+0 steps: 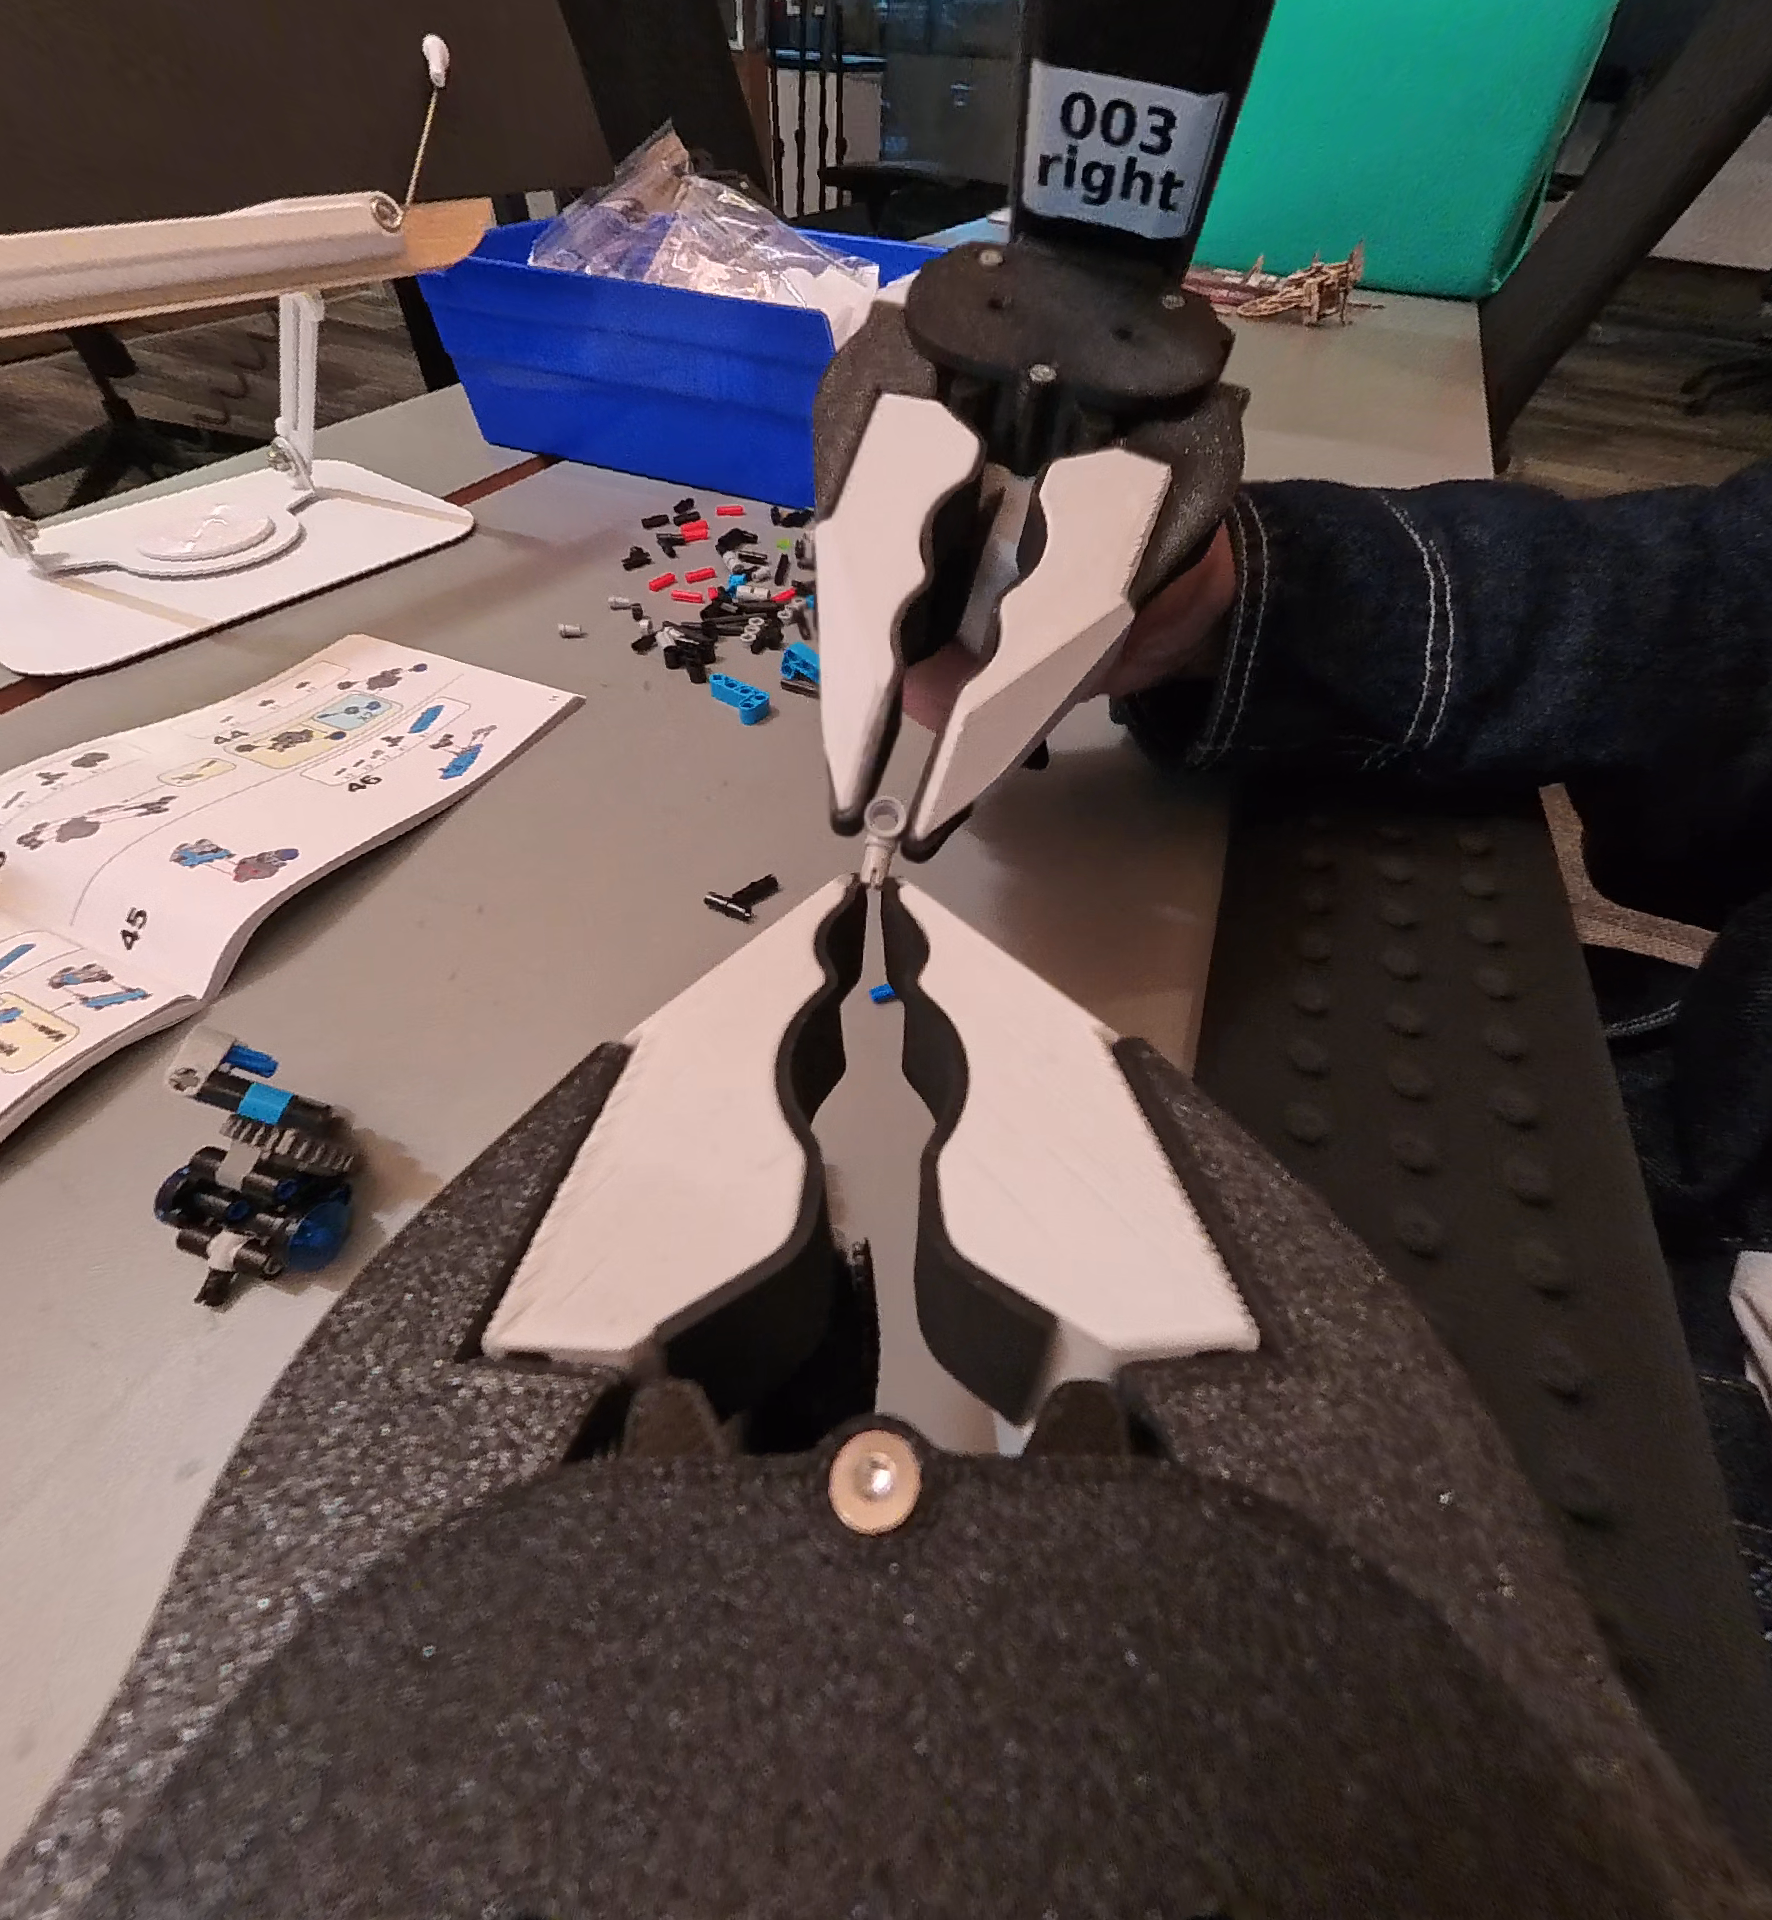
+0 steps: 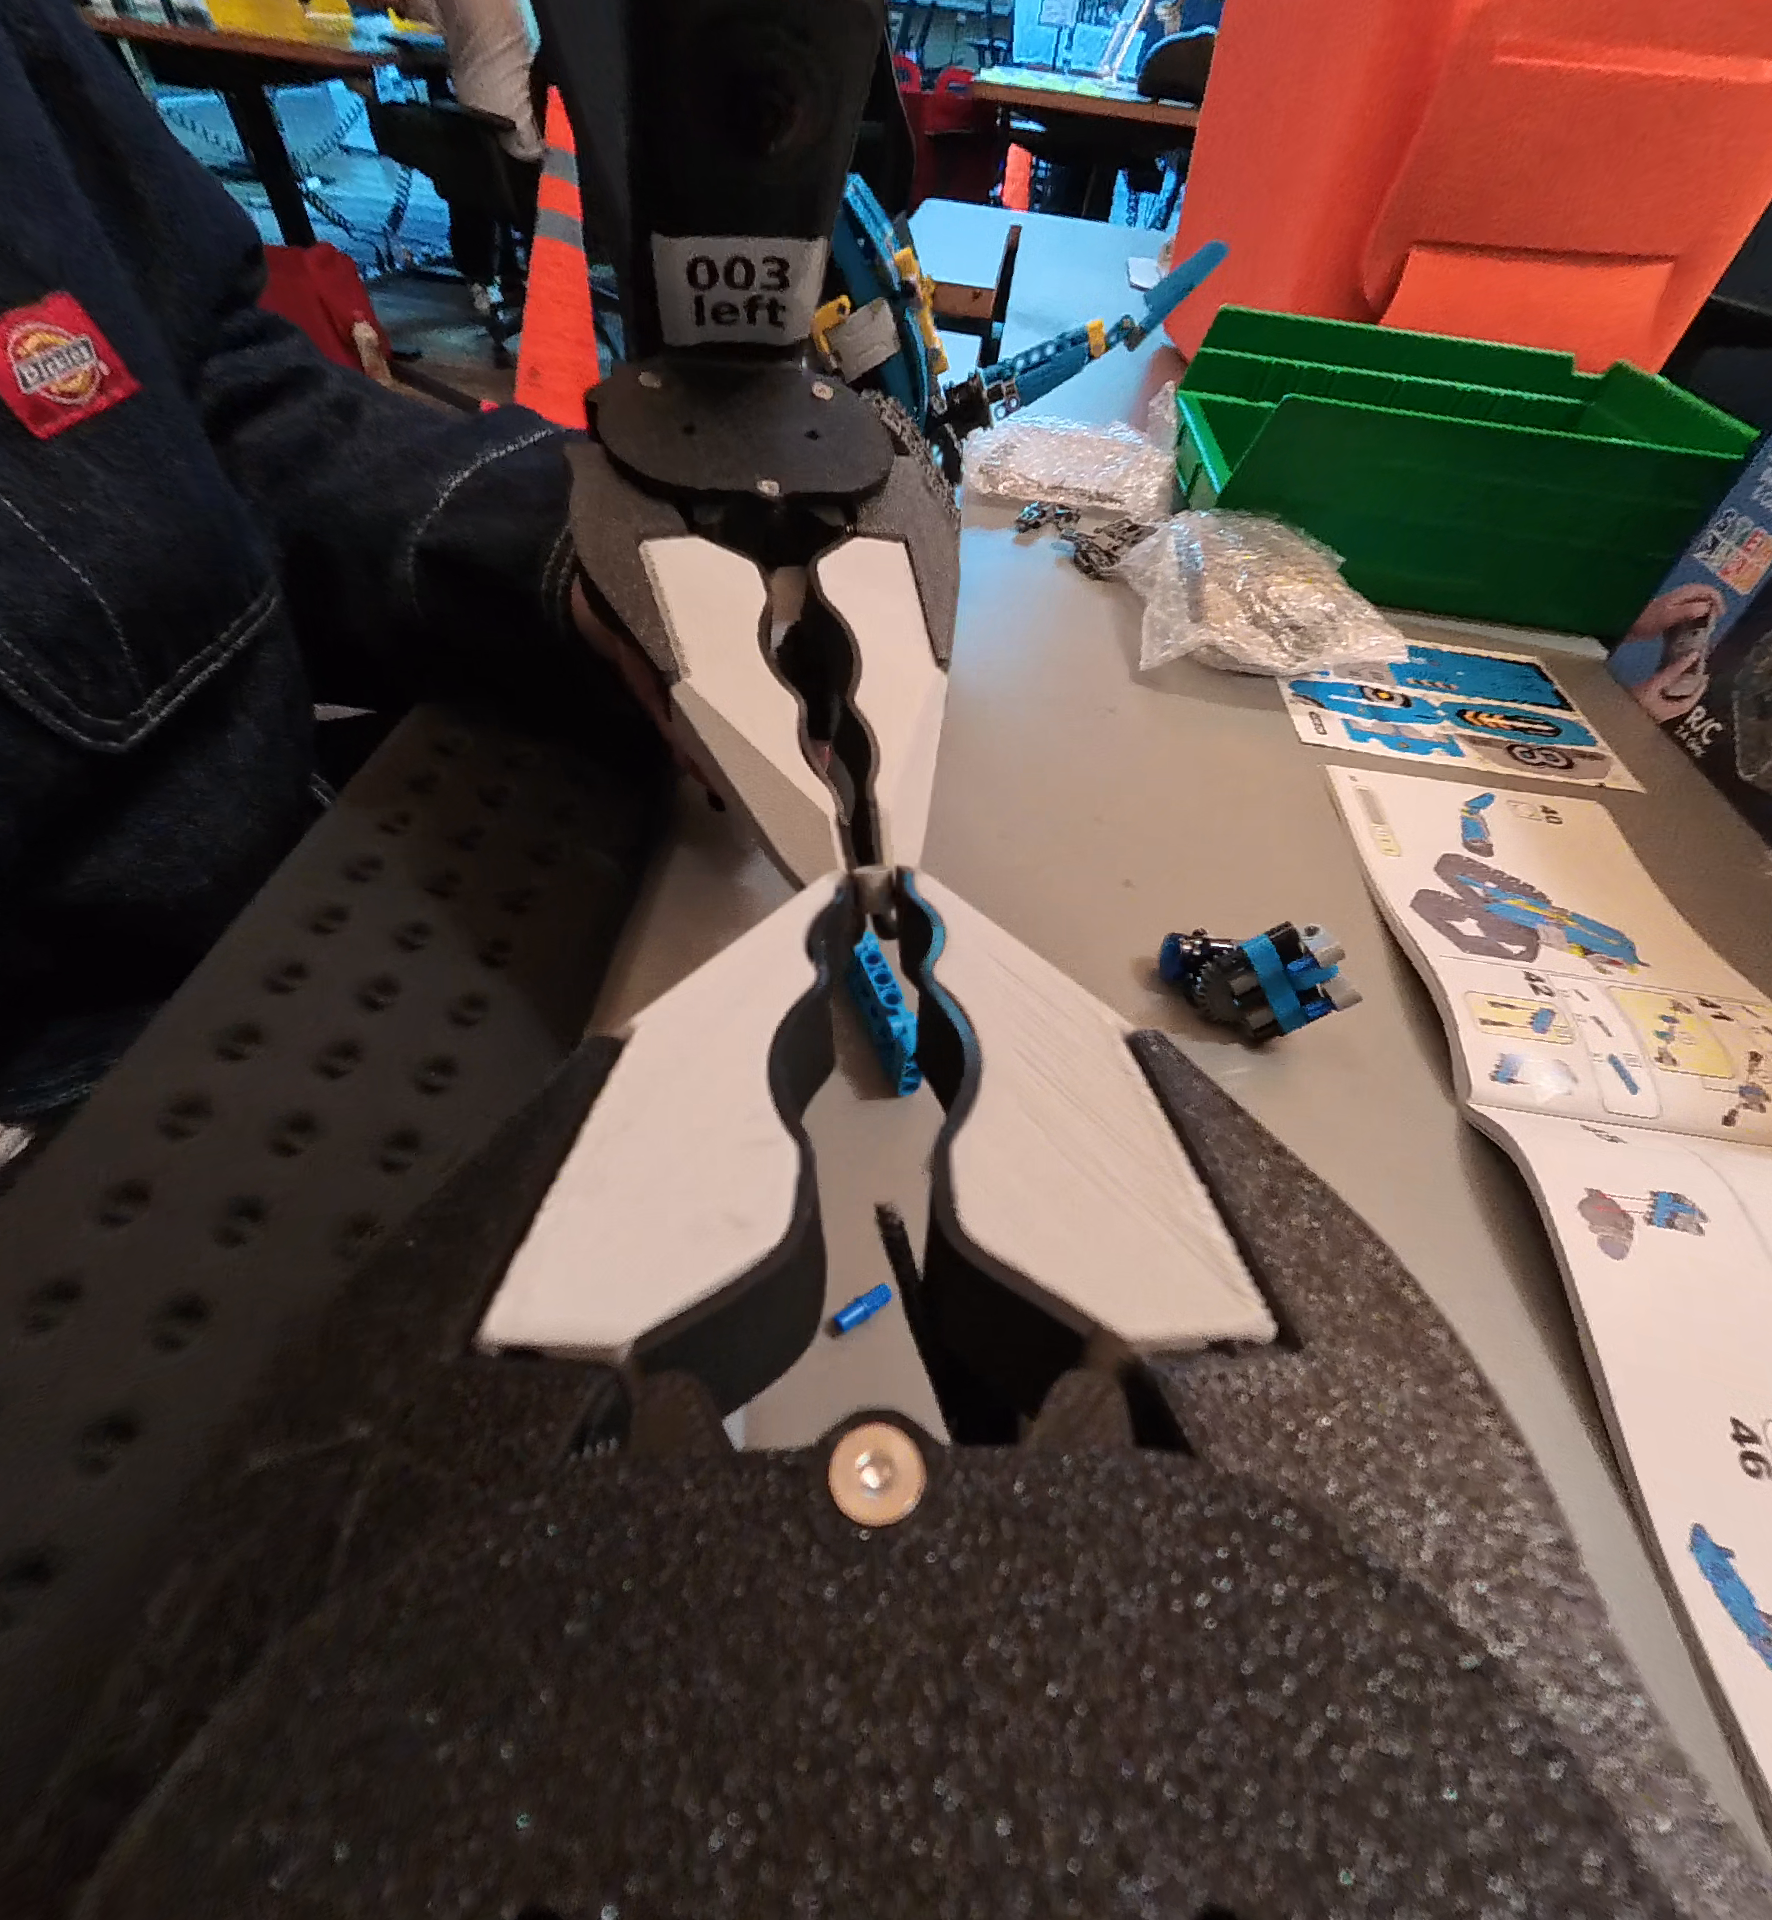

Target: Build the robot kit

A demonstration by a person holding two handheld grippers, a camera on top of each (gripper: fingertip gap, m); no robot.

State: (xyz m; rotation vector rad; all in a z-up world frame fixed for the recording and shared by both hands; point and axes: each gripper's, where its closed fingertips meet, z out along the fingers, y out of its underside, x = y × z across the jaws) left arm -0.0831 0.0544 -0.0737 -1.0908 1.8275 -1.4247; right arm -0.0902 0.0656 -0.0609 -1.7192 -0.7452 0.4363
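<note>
Grey worktable (image 1: pixel 570 1039), parts scattered – left gripper (image 1: pixel 869 883) clenched on a small grey pin (image 1: pixel 880 844) at its fingertips, right gripper (image 1: pixel 877 826) tip-to-tip, closed around the pin's far end – blue beam (image 2: pixel 882 1008) below the right fingers

A white label (image 1: pixel 1116 156) stands on the right gripper's (image 1: pixel 877 826) black stem, top centre of the left wrist view. A second white label (image 2: pixel 738 291) stands on the left gripper (image 2: pixel 866 871), top centre of the right wrist view. There a red brand patch (image 2: pixel 42 364) marks the denim jacket (image 2: pixel 134 623) at upper left; printed step numbers stand on the instruction booklet (image 2: pixel 1630 1049) and lettering on the blue box (image 2: pixel 1755 582), both at right.
</note>
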